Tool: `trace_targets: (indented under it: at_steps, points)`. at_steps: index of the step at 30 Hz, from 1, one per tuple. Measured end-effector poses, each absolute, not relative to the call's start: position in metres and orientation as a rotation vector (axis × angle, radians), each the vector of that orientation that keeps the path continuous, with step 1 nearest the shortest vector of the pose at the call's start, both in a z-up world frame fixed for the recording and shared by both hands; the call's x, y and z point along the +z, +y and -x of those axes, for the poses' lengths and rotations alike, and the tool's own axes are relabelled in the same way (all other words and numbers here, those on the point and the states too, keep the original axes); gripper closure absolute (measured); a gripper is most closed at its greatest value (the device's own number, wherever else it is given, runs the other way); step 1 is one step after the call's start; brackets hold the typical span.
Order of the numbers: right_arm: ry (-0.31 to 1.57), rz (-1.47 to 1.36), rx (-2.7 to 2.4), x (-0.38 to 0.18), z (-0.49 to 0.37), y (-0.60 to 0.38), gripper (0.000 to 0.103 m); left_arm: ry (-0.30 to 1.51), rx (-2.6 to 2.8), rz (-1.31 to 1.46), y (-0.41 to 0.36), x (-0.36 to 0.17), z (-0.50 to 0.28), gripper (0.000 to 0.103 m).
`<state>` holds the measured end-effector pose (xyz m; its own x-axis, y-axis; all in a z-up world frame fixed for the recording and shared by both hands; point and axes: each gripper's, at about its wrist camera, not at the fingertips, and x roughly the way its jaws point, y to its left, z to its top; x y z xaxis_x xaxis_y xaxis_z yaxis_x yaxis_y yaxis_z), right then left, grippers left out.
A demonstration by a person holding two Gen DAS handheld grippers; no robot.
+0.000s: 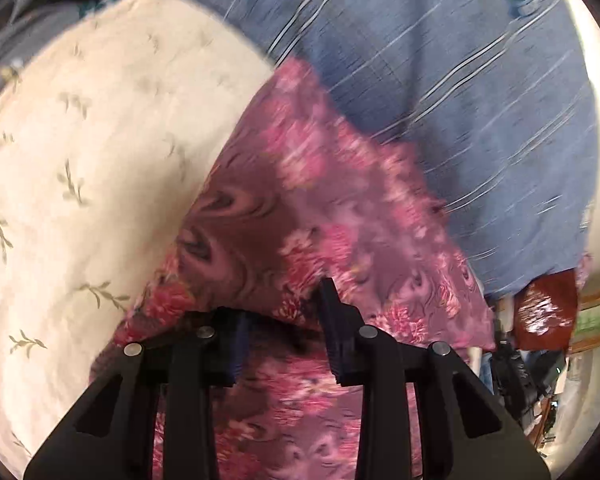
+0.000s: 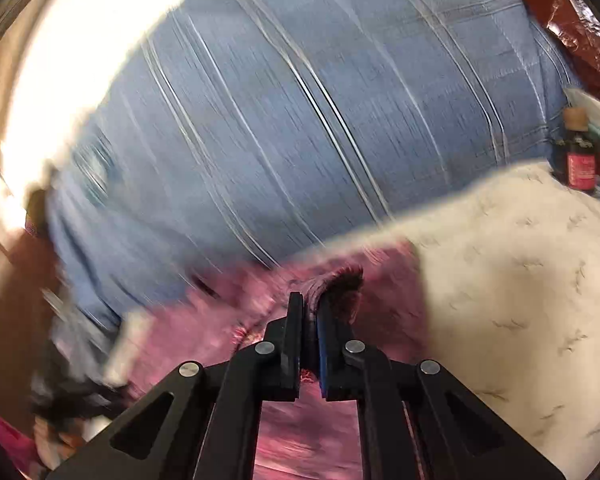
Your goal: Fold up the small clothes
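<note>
A pink floral cloth (image 1: 308, 216) lies over a cream leaf-print cloth (image 1: 100, 152) and a blue striped sheet (image 1: 440, 60). In the left wrist view my left gripper (image 1: 280, 316) is open, its fingers apart over the near part of the pink cloth with nothing clamped between them. In the right wrist view my right gripper (image 2: 310, 308) is shut on a bunched edge of the pink cloth (image 2: 340, 280), which hangs down below the fingers. The view is blurred by motion.
The cream leaf-print cloth (image 2: 520, 280) fills the right of the right wrist view. A small bottle with a pink label (image 2: 578, 152) stands at its far edge. A shiny red-brown wrapper (image 1: 544, 308) and clutter lie at the sheet's right edge.
</note>
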<state>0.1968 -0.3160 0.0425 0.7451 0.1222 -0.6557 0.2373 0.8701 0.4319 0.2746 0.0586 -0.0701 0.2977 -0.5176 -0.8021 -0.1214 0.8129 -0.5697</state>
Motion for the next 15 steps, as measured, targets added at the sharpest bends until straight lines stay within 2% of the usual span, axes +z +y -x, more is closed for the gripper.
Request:
trace_targets:
  at_steps: [2, 3, 4, 5, 7, 8, 10, 11, 12, 15]
  points:
    - [0.925, -0.455, -0.156, 0.014, -0.203, -0.317, 0.098, 1.255, -0.287, 0.580, 0.060, -0.063, -0.268, 0.075]
    - [0.901, -0.467, -0.145, 0.015, -0.195, -0.319, 0.098, 1.258, -0.307, 0.572, 0.060, -0.057, -0.263, 0.075]
    - [0.828, -0.502, -0.139, 0.024, -0.178, -0.321, 0.091, 1.250, -0.332, 0.558, 0.061, -0.050, -0.256, 0.075]
    - [0.772, -0.539, -0.131, 0.032, -0.163, -0.323, 0.091, 1.236, -0.353, 0.524, 0.060, -0.042, -0.247, 0.073]
    - [0.715, -0.583, -0.089, 0.038, -0.141, -0.321, 0.087, 1.230, -0.352, 0.423, 0.054, -0.032, -0.230, 0.054]
    - [0.783, -0.560, -0.084, 0.030, -0.138, -0.315, 0.084, 1.249, -0.339, 0.364, 0.050, -0.033, -0.219, 0.054]
    - [0.947, -0.503, -0.074, 0.010, -0.142, -0.306, 0.090, 1.309, -0.332, 0.328, 0.047, -0.038, -0.208, 0.054]
    - [0.929, -0.494, -0.083, 0.015, -0.132, -0.302, 0.089, 1.346, -0.328, 0.331, 0.049, -0.040, -0.199, 0.055]
    - [0.930, -0.506, -0.101, 0.021, -0.124, -0.300, 0.081, 1.352, -0.347, 0.357, 0.056, -0.035, -0.188, 0.055]
    - [0.891, -0.554, -0.032, 0.044, -0.091, -0.291, 0.081, 1.322, -0.393, 0.344, 0.079, -0.011, -0.149, 0.053]
